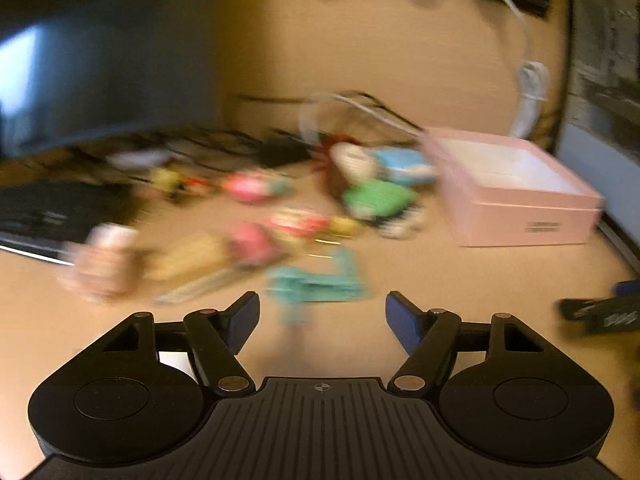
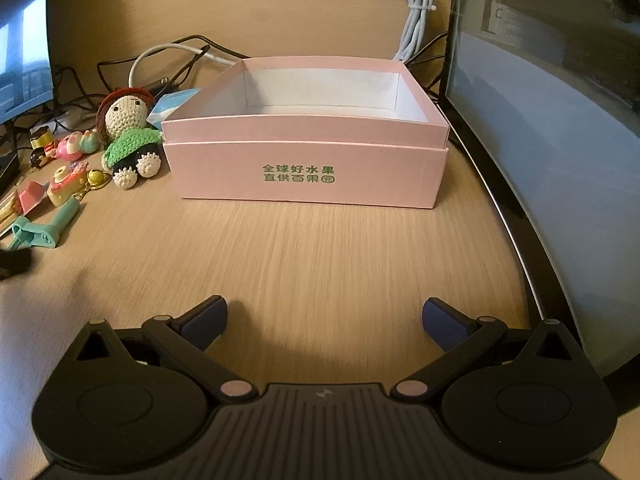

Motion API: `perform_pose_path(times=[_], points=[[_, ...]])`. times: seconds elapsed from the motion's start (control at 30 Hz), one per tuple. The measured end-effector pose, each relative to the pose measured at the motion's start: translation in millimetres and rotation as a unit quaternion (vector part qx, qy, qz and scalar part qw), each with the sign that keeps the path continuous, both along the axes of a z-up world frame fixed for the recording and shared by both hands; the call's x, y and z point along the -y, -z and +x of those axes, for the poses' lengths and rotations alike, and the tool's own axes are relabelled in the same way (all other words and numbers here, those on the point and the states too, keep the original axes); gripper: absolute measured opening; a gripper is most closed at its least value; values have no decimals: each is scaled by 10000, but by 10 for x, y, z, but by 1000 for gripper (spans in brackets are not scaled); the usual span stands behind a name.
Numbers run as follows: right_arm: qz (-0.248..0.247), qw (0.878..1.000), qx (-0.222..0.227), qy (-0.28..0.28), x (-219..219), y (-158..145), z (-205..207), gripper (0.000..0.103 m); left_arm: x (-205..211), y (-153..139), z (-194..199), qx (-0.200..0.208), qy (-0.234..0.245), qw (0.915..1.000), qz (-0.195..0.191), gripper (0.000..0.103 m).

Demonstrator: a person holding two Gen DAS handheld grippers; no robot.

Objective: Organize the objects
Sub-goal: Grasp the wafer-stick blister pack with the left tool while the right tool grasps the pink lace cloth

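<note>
Step in hand: by my reading, the approach to a first pick; the pink box (image 2: pixel 308 168) looks empty and every trinket lies on the desk (image 2: pixel 304 248).
Left gripper (image 1: pixel 322 316): jaws apart with nothing between the pads, aimed at the toy cluster; the left wrist view is smeared with blur, so fine detail there cannot be told.
Right gripper (image 2: pixel 324 320): jaws wide apart, empty, above bare desk facing the box front at 12 o'clock.
Pink box: open-topped, white inside, green print on its front wall; in the left wrist view it sits at 2 o'clock of the gripper.
Teal tool (image 1: pixel 316 284): the nearest thing to the left gripper, just past its fingertips at 12 o'clock; in the right wrist view it lies at 9 o'clock by the frame edge.
Crochet doll (image 2: pixel 130 136): green top, brown hair, lying just beside the box's left wall, at 10 o'clock in the right view.
Camera keychain (image 2: pixel 66 184): between doll and teal tool, with a yellow bell beside it.
Other trinkets: small pink and yellow pieces further left, too blurred to name.
Cables (image 2: pixel 418 8): a white bundle behind the box at 1 o'clock.
Next move calls for: lowering the left jaws either side of the teal tool, closing on it, then carrying it over the box rim; its flat shape likely needs a low, level grip.
</note>
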State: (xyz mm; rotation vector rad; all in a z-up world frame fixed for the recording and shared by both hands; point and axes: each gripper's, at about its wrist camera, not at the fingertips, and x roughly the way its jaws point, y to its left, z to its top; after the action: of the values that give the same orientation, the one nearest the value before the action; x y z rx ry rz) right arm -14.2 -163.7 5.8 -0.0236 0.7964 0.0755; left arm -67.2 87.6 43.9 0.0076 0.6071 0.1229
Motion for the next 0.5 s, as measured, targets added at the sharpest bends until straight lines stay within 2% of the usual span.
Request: perform_pose_path(times=[0.07,0.1,0.17,0.23,0.37,0.5], points=[[3,10000,0,7,-2,7,5,103,-247,-65,-84,-22,-249,9995,195,75],[0,10000,4,3,-4,10,4,103,-339,-97,-93,-38,-186,9992,346,75],[0,10000,-1,2,-3,11,4,103,-461,-158,-28,-94,286,9961,827,76],[13,10000,-4,27,-7,21,2,103,-582,-229,73,-158,713,9914,1090,76],[47,9999,-147,69,-89,-6,4,103,-826,-313,312,-185,1025,9893,1024,76],[623,9975,-283,166,-219,-130,-120,103,-964,-144,526,-469,1273,9870,864,76]])
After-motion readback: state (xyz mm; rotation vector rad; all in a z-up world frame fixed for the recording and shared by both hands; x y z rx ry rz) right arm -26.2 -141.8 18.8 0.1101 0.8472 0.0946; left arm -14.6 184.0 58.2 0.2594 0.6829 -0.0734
